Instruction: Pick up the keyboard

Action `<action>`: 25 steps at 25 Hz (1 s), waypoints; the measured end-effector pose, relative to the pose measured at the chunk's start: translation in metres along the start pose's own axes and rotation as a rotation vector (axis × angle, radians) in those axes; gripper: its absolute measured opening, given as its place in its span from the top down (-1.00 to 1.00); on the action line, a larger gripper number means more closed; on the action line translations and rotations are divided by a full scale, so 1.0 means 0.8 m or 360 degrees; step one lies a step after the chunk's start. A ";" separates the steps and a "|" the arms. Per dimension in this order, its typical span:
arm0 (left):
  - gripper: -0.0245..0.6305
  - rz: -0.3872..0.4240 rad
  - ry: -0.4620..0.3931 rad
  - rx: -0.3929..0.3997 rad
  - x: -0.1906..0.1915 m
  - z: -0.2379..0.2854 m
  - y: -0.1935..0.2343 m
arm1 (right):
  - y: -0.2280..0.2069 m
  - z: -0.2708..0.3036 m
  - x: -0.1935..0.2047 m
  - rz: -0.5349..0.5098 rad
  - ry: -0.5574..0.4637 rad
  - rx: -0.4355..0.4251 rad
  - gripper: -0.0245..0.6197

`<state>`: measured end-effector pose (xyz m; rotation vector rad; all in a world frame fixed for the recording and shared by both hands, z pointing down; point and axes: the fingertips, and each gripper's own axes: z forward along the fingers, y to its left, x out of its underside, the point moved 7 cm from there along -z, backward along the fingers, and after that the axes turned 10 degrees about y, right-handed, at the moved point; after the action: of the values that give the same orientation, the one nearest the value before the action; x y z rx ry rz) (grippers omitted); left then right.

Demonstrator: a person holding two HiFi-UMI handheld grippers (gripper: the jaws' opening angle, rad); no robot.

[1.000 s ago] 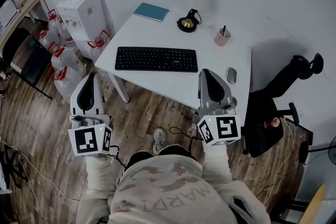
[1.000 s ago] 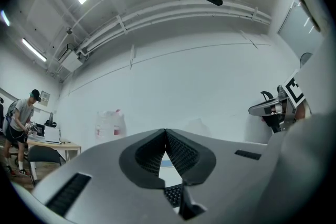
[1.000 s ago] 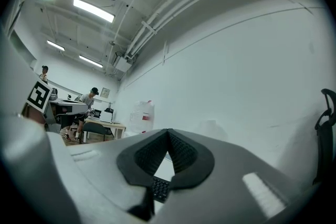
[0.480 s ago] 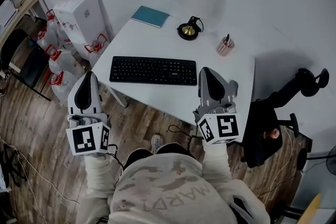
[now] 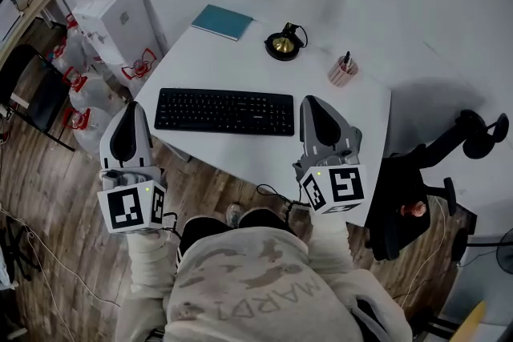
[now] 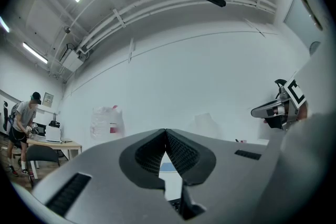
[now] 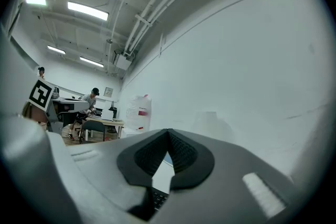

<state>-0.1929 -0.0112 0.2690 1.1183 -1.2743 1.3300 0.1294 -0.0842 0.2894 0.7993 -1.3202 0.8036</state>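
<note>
A long, flat black keyboard with rows of dark keys lies on the white worktop, near its front edge. The left gripper hangs by the worktop's left corner. The right gripper is just beside the keyboard's right end. Both grippers' fingers are pressed together, holding nothing.

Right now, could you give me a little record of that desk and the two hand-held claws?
Table: white
Keyboard: black, lying flat on the table, not gripped
Notebook: teal, at the far corner
Pen cup: far right side
Left gripper: shut, empty, near the table's left corner
Right gripper: shut, empty, beside the keyboard's right end
Task status: keyboard not yet picked up
</note>
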 end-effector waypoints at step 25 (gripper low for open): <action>0.91 -0.0003 0.0264 0.0117 0.059 0.129 0.001 | -0.054 0.096 0.070 0.0126 0.0277 0.0062 0.89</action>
<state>-0.1996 -0.1126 0.3196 1.0357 -1.1112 1.4468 0.1325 -0.1693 0.3498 0.6946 -1.1897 0.9427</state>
